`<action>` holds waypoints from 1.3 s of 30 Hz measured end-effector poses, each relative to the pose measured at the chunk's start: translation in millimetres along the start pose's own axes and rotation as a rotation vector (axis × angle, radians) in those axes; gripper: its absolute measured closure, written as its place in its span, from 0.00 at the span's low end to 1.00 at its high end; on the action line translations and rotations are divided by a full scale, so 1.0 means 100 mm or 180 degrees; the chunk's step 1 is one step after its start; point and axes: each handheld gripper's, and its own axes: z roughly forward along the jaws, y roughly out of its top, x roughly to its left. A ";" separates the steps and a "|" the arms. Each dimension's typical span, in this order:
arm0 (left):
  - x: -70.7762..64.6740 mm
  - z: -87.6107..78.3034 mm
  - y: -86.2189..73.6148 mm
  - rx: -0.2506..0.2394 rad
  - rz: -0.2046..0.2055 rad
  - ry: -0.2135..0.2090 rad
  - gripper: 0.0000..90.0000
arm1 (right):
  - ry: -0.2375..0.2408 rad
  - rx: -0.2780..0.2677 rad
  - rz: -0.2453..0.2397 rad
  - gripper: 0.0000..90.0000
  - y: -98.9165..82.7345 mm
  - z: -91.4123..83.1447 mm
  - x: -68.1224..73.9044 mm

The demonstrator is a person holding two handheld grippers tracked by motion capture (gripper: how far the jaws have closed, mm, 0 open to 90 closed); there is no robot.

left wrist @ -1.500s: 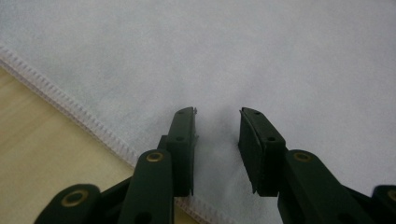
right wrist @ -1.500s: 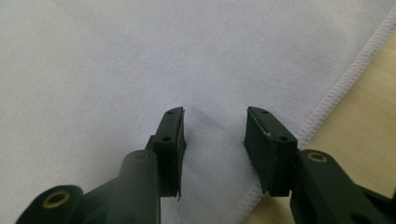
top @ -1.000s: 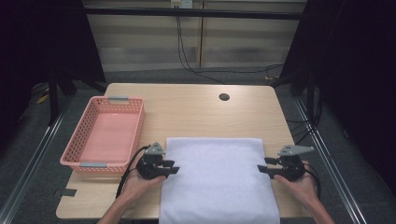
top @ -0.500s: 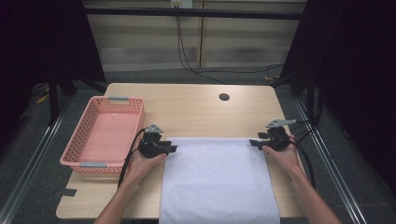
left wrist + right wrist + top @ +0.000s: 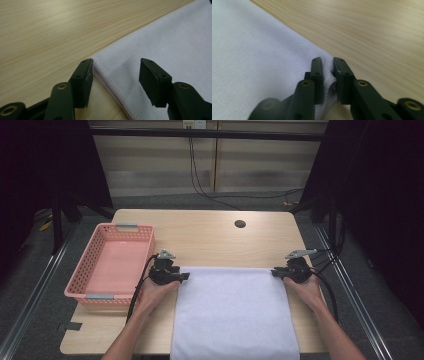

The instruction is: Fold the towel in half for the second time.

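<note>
I have a white towel spread flat on the near half of the wooden table, its near edge running off the table's front, with a pink plastic basket standing just to its left. My left gripper sits at the towel's far left corner; in the left gripper view its jaws stand apart, straddling the hemmed corner of the towel, one jaw over bare wood and the other over the cloth, and neither pad presses on the fabric. Those jaws have just been opening, with the corner lying between them. My right gripper is at the far right corner; in the right gripper view its jaws have just been closing and now stand narrow, pinching the bunched corner of the towel between the pads. Both of my hands rest low at the towel's far edge, well apart from each other.
</note>
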 end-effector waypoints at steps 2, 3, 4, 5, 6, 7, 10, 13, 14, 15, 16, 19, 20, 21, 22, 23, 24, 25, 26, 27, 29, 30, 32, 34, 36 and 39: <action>0.04 0.03 0.01 0.0029 -0.0053 0.0012 0.50 | 0.0041 -0.0005 -0.0016 0.91 0.00 0.00 0.00; 0.06 0.04 0.01 0.0061 -0.0039 0.0031 0.49 | 0.0047 -0.0004 -0.0019 0.91 0.00 0.00 -0.01; 0.06 0.05 0.02 0.0048 -0.0008 0.0029 0.49 | 0.0054 0.0005 -0.0019 0.91 0.00 0.00 -0.01; 0.06 0.07 0.03 0.0054 0.0011 0.0040 0.49 | 0.0059 0.0002 -0.0032 0.91 0.00 0.00 -0.01; 0.06 0.08 0.05 0.0050 0.0017 0.0039 0.48 | 0.0060 0.0000 -0.0026 0.91 0.00 0.01 -0.01; 0.06 0.10 0.05 0.0029 0.0029 0.0059 0.47 | 0.0071 -0.0010 -0.0026 0.91 0.00 0.01 -0.02; 0.06 0.15 0.08 0.0003 0.0096 0.0034 0.47 | 0.0051 -0.0017 -0.0029 0.88 0.00 0.01 -0.02; 0.03 0.17 0.09 0.0036 0.0247 -0.0015 0.54 | -0.0001 -0.0013 -0.0050 0.73 0.00 -0.01 -0.03; 0.01 0.17 0.08 0.0037 0.0248 -0.0047 0.59 | 0.0002 -0.0030 -0.0054 0.69 0.00 -0.01 -0.05; 0.02 0.17 0.08 0.0049 0.0292 -0.0082 0.66 | 0.0022 -0.0042 -0.0027 0.67 -0.02 -0.02 -0.07; 0.01 0.17 0.08 0.0051 0.0296 -0.0106 0.70 | 0.0031 -0.0049 -0.0013 0.65 -0.03 -0.02 -0.09; 0.00 0.17 0.08 0.0095 0.0266 -0.0199 0.86 | 0.0077 -0.0079 0.0056 0.68 -0.06 -0.03 -0.13; 0.00 0.16 0.08 0.0100 0.0249 -0.0216 0.87 | 0.0109 -0.0054 0.0079 0.74 -0.06 -0.04 -0.13; 0.01 0.16 0.08 0.0112 0.0234 -0.0241 0.88 | 0.0158 -0.0049 0.0071 0.79 -0.06 -0.04 -0.12; 0.01 0.15 0.08 0.0087 0.0177 -0.0279 0.89 | 0.0191 -0.0028 0.0088 0.85 -0.06 -0.05 -0.12; 0.01 0.14 0.08 0.0048 0.0155 -0.0321 0.89 | 0.0238 -0.0022 0.0108 0.88 -0.06 -0.05 -0.11; 0.01 0.12 0.08 0.0016 0.0144 -0.0356 0.89 | 0.0246 -0.0043 0.0118 0.91 -0.05 -0.07 -0.11; 0.00 0.08 0.09 -0.0049 0.0116 -0.0387 0.89 | 0.0274 -0.0070 0.0137 0.92 -0.05 -0.08 -0.11; 0.00 0.05 0.10 -0.0095 0.0081 -0.0426 0.89 | 0.0295 -0.0115 0.0182 0.92 -0.04 -0.12 -0.12; -0.01 0.00 0.12 -0.0189 0.0038 -0.0493 0.89 | 0.0315 -0.0156 0.0202 0.93 -0.03 -0.14 -0.12; -0.03 -0.08 0.17 -0.0287 0.0030 -0.0515 0.89 | 0.0338 -0.0263 0.0254 0.93 -0.01 -0.23 -0.13; -0.05 -0.12 0.19 -0.0364 0.0021 -0.0545 0.89 | 0.0329 -0.0309 0.0229 0.93 0.01 -0.26 -0.13; -0.10 -0.18 0.27 -0.0445 0.0064 -0.0544 0.89 | 0.0318 -0.0428 0.0221 0.93 0.07 -0.34 -0.12; -0.14 -0.26 0.36 -0.0548 0.0104 -0.0553 0.89 | 0.0327 -0.0536 0.0207 0.93 0.15 -0.41 -0.10; -0.17 -0.32 0.47 -0.0581 0.0183 -0.0511 0.89 | 0.0305 -0.0597 0.0184 0.93 0.24 -0.45 -0.10; -0.11 -0.39 0.64 -0.0634 0.0225 -0.0407 0.89 | 0.0267 -0.0731 0.0209 0.93 0.37 -0.50 -0.15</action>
